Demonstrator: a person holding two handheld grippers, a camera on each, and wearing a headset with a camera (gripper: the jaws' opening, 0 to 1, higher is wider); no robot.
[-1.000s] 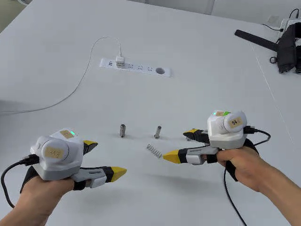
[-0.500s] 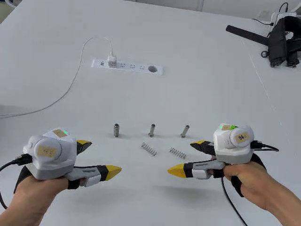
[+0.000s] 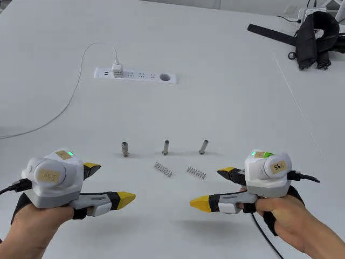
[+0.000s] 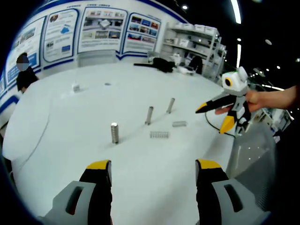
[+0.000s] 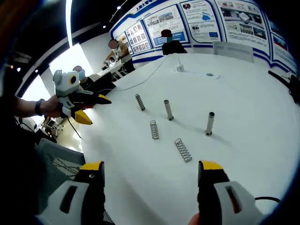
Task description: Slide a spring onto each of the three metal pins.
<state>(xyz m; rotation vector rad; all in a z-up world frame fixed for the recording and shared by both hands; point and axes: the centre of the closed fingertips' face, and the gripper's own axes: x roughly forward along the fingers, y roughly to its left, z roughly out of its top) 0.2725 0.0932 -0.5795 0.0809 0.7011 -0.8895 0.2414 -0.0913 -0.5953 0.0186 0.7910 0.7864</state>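
Observation:
Three metal pins stand in a row on the white table (image 3: 226, 97). The left pin (image 3: 124, 149) (image 4: 115, 133) (image 5: 139, 102) has a spring around it. The middle pin (image 3: 165, 147) (image 4: 149, 115) (image 5: 167, 109) and the right pin (image 3: 203, 146) (image 4: 170, 105) (image 5: 209, 123) are bare. Two loose springs lie flat in front of them, one (image 3: 163, 169) (image 4: 159, 135) (image 5: 153, 130) to the left and the other (image 3: 196, 172) (image 4: 179, 123) (image 5: 183, 150) to the right. My left gripper (image 3: 110, 183) (image 4: 152, 164) (image 5: 86, 108) is open and empty, near-left of the pins. My right gripper (image 3: 211, 187) (image 5: 150, 165) (image 4: 225, 110) is open and empty, just short of the right spring.
A white power strip (image 3: 135, 75) with a plug and cable (image 3: 70, 102) lies beyond the pins. Black straps and gear (image 3: 310, 32) sit at the far right corner. People stand beyond the table in the right gripper view.
My right gripper has drawn back from the springs toward me, uncovering the right pin and the second loose spring. The left gripper has stayed roughly put. The head camera has tilted.

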